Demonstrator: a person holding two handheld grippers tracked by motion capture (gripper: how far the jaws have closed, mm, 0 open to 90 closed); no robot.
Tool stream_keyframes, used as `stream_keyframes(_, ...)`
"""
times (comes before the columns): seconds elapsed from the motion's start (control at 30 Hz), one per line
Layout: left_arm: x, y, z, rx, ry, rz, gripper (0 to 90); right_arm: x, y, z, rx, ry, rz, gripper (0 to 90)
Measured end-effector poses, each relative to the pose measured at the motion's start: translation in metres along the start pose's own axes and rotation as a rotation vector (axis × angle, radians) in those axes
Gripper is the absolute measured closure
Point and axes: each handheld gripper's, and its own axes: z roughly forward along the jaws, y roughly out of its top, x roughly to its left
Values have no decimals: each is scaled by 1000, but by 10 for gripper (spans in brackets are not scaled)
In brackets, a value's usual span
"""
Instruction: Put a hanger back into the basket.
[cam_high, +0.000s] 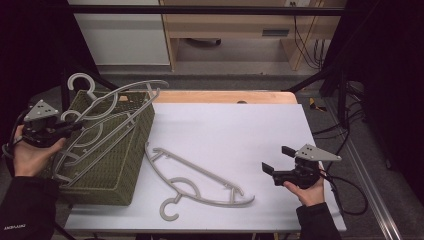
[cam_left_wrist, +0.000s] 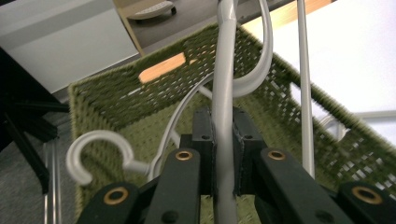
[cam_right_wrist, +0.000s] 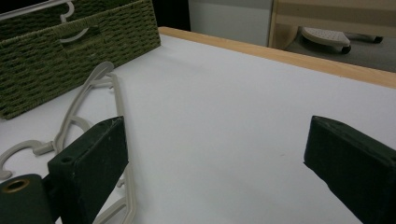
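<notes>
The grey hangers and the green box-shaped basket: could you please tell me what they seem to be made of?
The grey hanger lying on the table looks like moulded plastic with a matt finish: one even pale grey piece with smooth, rounded bars. The hanger held in the left gripper looks the same, slightly glossier where light catches it. The olive-green rectangular basket appears woven, perhaps of paper cord or plastic strand; its open, regular weave shows, but the fibre is uncertain.

This looks like a lab or test room set up for recording. A white table with a wooden edge stands inside a frame of black metal struts, with dark curtains on both sides. Bundles of black cables trail over the grey carpeted floor at the right. Behind the table stand a pale wooden shelf unit and a white cabinet, plain office-style furniture.
</notes>
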Motion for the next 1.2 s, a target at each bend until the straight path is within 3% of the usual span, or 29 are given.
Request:
stream_keyframes(0.3, 16, -20, -4, 22, 22, -13, 820, 0, 0, 1, 4, -3, -3, 65)
stream_keyframes(0.63, 34, -46, 0, 78, 51, -75, 820, 0, -2, 4, 13, -3, -5, 63)
stream_keyframes(0.93, 37, -60, 5, 138, 76, -86, 820, 1, -2, 5, 23, 0, -7, 61)
stream_keyframes(1.03, 33, -60, 13, 153, 58, -79, 818, 1, -3, 5, 24, -1, -8, 61)
stream_keyframes(1.2, 24, -61, 31, 246, 44, -70, 814, 1, -2, 5, 25, 0, -8, 60)
